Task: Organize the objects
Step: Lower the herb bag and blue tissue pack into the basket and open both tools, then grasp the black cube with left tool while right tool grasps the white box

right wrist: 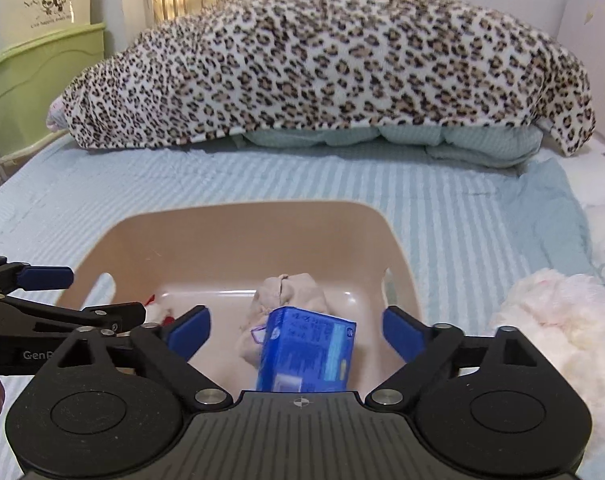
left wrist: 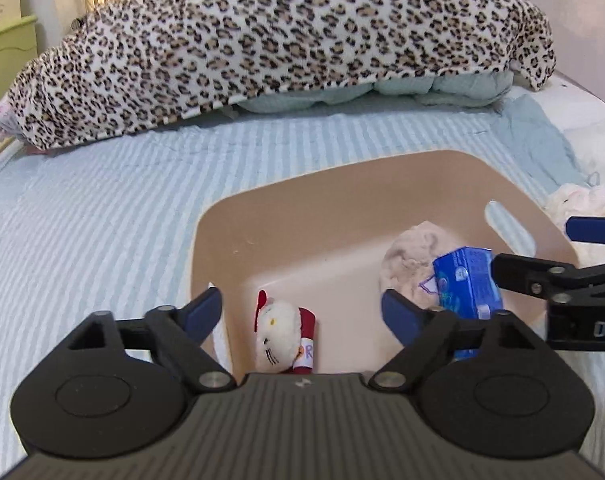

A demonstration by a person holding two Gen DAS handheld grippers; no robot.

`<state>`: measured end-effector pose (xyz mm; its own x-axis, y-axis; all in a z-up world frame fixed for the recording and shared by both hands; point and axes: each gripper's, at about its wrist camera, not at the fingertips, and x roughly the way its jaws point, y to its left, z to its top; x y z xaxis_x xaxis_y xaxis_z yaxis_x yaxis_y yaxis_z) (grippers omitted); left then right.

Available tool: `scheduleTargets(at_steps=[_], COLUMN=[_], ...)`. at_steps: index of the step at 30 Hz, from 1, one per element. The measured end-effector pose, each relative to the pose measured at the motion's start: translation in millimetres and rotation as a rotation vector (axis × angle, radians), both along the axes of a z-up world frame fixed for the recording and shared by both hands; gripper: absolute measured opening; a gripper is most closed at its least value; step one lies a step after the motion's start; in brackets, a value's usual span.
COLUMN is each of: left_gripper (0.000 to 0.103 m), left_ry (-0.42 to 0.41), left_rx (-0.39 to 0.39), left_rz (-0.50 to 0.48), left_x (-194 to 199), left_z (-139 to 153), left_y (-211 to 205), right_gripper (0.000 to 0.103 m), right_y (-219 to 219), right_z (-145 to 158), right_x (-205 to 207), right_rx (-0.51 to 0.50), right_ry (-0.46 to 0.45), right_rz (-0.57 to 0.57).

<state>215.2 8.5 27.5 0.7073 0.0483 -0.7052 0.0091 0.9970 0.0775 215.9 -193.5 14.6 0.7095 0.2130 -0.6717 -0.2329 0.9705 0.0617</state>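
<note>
A tan plastic basin [left wrist: 286, 216] is sitting on the striped blue bed [left wrist: 102, 208]. Inside it, a Hello Kitty plush [left wrist: 280, 338] is lying near the left wall, and a blue carton [right wrist: 308, 350] is leaning against a crumpled beige cloth [right wrist: 292, 290] on the right. The left claw [left wrist: 302, 310] is hovering over the basin with its fingers spread apart, gripping nothing. The right claw [right wrist: 296, 330] is likewise gaping wide above the carton. A fluffy pink-white plush [right wrist: 558, 320] is lying on the bed beside the basin, and a leopard-print blanket [right wrist: 322, 64] is draping the pillows beyond.
</note>
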Motion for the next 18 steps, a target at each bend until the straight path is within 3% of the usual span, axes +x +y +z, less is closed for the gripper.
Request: scheduleTargets(at_steps=[3,10,18], left_gripper=[0.091,0.091,0.091], left_ry=[-0.007,-0.038,0.016], left_rx=[0.011,-0.007,-0.019], left_rz=[-0.007,-0.019,-0.024], left_x=[-15.1,-55.7,-85.8], left_z=[6.0,15.4,-7.5], left_y=[-2.6,-2.0,-0.3], right_gripper=[0.103,0.103,0.103], right_y=[-9.7,-29.7,-39.2], right_z=[10.3,8.3,-25.5], right_x=[-17.1,-47.8,-77.2], right_rx=[0.02,0.007,-0.035], right_ry=[-0.014,0.03,0.113], right_rz=[-0.005,-0.009,-0.012])
